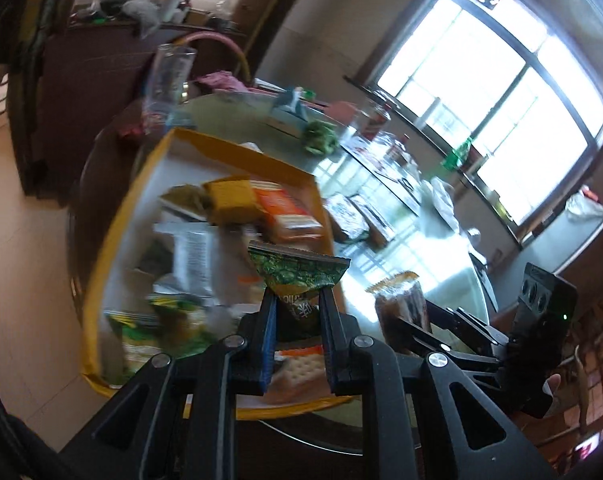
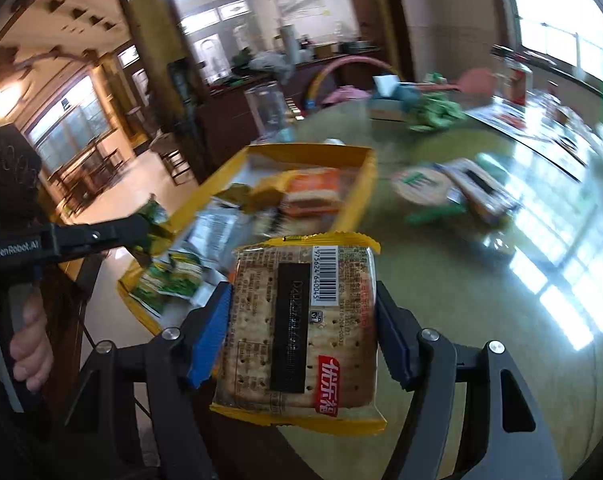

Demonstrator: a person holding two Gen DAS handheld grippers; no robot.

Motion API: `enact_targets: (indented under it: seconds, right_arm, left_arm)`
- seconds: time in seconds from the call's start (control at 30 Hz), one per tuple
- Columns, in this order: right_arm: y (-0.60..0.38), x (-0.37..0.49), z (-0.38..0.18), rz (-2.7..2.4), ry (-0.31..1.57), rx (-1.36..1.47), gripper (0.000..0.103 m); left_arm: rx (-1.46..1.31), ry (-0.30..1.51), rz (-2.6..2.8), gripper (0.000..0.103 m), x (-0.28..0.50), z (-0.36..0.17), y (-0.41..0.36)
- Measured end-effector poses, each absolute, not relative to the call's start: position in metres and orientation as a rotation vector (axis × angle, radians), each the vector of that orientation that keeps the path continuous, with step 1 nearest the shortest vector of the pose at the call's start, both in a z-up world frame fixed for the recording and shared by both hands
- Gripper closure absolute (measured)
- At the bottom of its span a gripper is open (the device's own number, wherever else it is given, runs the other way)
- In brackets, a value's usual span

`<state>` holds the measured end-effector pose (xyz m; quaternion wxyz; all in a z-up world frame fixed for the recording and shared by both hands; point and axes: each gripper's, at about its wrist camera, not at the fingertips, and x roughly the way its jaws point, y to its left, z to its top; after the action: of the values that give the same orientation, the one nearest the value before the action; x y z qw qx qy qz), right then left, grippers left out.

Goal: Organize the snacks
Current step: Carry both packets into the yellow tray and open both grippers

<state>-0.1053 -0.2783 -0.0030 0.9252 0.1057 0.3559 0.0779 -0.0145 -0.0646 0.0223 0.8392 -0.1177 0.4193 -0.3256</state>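
The surface (image 2: 441, 264) is a round, glossy greenish top that mirrors the large barred window (image 1: 497, 92) beside it. Around it the room shows pale floor tiles, a dark wooden cabinet (image 1: 81, 92) cluttered on top, and a tall clear glass (image 1: 167, 80) at the far edge of the surface.

A yellow-rimmed box (image 2: 353, 196) sits at the near-left edge of the surface, holding mixed snack packs, among them an orange packet (image 2: 313, 192) and green packets (image 2: 165, 280). More packets lie loose on the surface to its right, too blurred to read.

The left gripper (image 1: 297, 308) hangs over the box with its jaws clenched on a green pouch (image 1: 297, 272); the print on it is too small to make out. Its handle reads "GenRobot.AI" in the right wrist view.

The right gripper (image 2: 301, 320) holds a cracker pack (image 2: 301, 328) in the air just right of the box, jaws pressed against both sides. The pack is clear with yellow ends, a barcode numbered 6 975624 640045, and a red label with white Chinese characters.
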Motion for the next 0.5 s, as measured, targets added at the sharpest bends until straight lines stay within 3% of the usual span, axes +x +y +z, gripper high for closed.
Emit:
enact_targets:
  seconds: [0.5]
  right_arm:
    - [-0.219,0.002,-0.017,0.215,0.842,0.092,0.034]
  left_arm:
    - [-0.306,0.961,-0.629,0.085,0.026,-0.017,-0.038]
